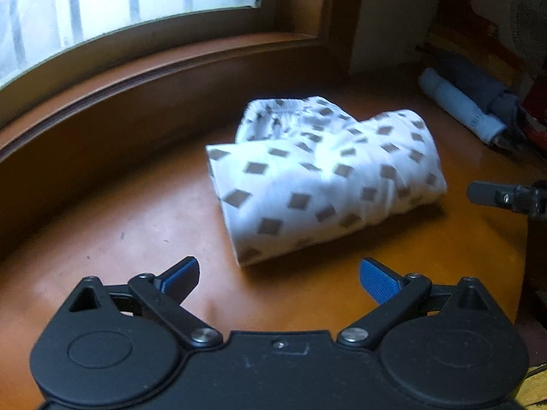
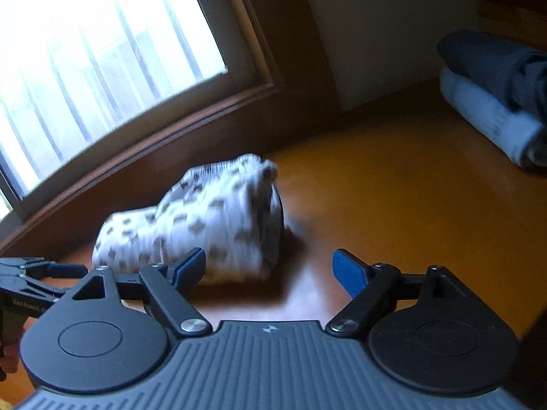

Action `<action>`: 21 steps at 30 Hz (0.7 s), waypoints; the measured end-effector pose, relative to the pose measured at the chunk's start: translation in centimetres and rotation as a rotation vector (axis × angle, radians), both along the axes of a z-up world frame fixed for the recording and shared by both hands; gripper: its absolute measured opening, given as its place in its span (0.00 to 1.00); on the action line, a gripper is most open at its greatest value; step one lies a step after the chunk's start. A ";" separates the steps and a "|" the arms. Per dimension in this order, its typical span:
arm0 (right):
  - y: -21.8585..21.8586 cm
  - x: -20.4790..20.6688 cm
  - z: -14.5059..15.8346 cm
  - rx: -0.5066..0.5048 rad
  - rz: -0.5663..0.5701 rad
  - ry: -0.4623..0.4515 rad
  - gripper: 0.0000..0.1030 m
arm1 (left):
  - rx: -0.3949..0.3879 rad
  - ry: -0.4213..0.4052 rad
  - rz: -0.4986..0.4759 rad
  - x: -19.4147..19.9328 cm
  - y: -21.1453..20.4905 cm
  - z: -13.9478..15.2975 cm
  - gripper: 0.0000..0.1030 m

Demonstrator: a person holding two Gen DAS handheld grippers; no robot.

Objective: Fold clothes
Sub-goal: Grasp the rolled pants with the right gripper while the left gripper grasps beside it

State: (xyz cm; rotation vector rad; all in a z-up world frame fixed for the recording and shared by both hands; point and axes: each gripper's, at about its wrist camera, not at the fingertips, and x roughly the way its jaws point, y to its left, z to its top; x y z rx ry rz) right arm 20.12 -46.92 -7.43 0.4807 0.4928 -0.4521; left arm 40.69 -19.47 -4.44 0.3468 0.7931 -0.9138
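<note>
Pale lettering is showing along the black body of the left gripper [image 2: 58, 271], where it is poking in at the left edge of the right wrist view. It is reading roughly as "GenRobot.AI", though the end is being cut off behind the nearer gripper's housing and the letters are small. Nothing else legible is showing on any other surface in either view.

**Setting: room in a home**

Wooden worktop [image 1: 136, 212] set directly below a barred, frosted window [image 1: 102, 10] in a brown wood frame. On the worktop, right of the window: folded patterned garment [image 1: 324, 177], rolled cloths [image 1: 461, 106] by a pale wall. Domestic clutter beyond.
</note>
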 end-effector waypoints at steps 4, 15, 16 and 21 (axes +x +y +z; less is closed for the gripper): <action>2.3 -1.0 -0.2 -0.028 -0.013 0.026 0.81 | -0.012 -0.009 -0.018 -0.5 0.0 -0.4 0.98; 1.0 2.5 -1.0 -0.179 0.211 0.067 0.82 | 0.020 -0.024 0.129 0.0 -2.0 -1.8 0.98; 0.4 3.0 -1.2 -0.184 0.235 0.061 0.82 | 0.018 -0.020 0.142 0.2 -2.1 -1.9 0.98; -2.4 4.7 -1.8 -0.185 0.354 0.019 0.82 | 0.009 -0.029 0.194 1.0 -3.1 -2.4 0.96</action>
